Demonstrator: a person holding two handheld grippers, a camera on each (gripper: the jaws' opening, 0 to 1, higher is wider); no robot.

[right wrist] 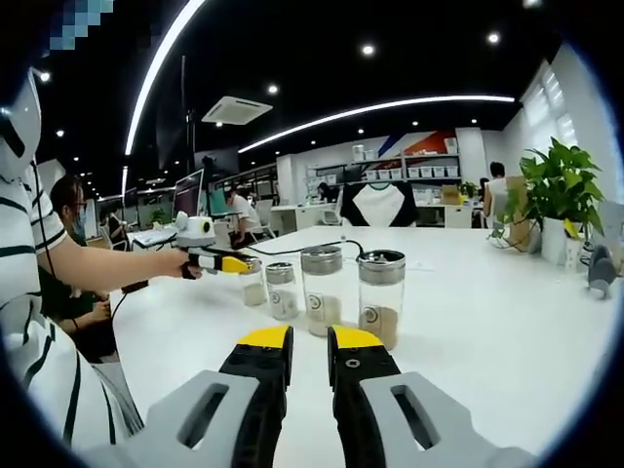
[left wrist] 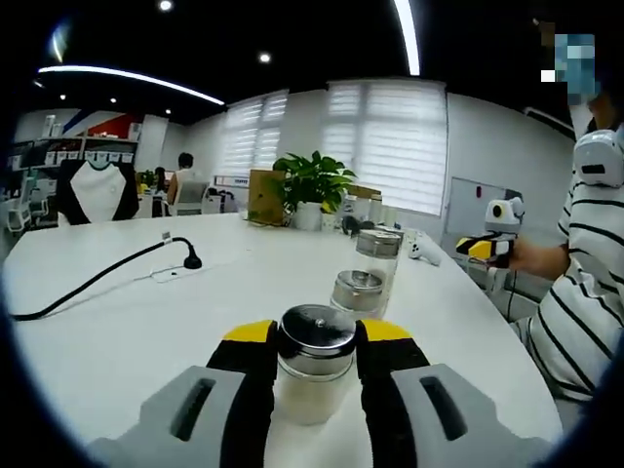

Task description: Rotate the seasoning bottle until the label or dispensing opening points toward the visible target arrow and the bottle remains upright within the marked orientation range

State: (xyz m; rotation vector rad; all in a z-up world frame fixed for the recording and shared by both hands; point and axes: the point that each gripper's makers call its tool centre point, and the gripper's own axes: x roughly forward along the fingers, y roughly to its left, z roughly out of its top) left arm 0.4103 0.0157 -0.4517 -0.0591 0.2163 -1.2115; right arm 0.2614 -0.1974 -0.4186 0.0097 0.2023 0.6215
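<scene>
a long white table [left wrist: 117, 331] runs through an open-plan office with a dark ceiling, strip lights and blinds over the far windows. in the left gripper view, going from the left, a black-and-white shirt [left wrist: 97, 191] hangs by shelving, a black cable [left wrist: 97, 278] snakes over the tabletop to a small plug, and a seated person [left wrist: 183, 180] faces away in the background. a potted plant [left wrist: 310, 185] stands near the far table edge beside a brown box. in the centre the left gripper [left wrist: 314, 369] holds its yellow-tipped jaws against both sides of a seasoning bottle [left wrist: 315, 363] with a metal lid, which stands upright on the table just in front of the camera. behind it a shorter metal-lidded jar [left wrist: 357, 291] and a taller jar [left wrist: 377, 255] line up towards the plant. to the right the table edge curves away, and a person in a striped shirt [left wrist: 575, 302] holds the right gripper [left wrist: 487, 248] off the table's side. in the right gripper view the same striped sleeve [right wrist: 39, 341] fills the left, and four glass jars [right wrist: 322, 290] stand in a row in mid-table, holding pale and brown contents; small round labels on them are too small to read. the right gripper's jaws sit close together with only a thin gap and nothing between them. broad bare tabletop lies to the right of the jars, up to the plant. no target arrow can be made out.
</scene>
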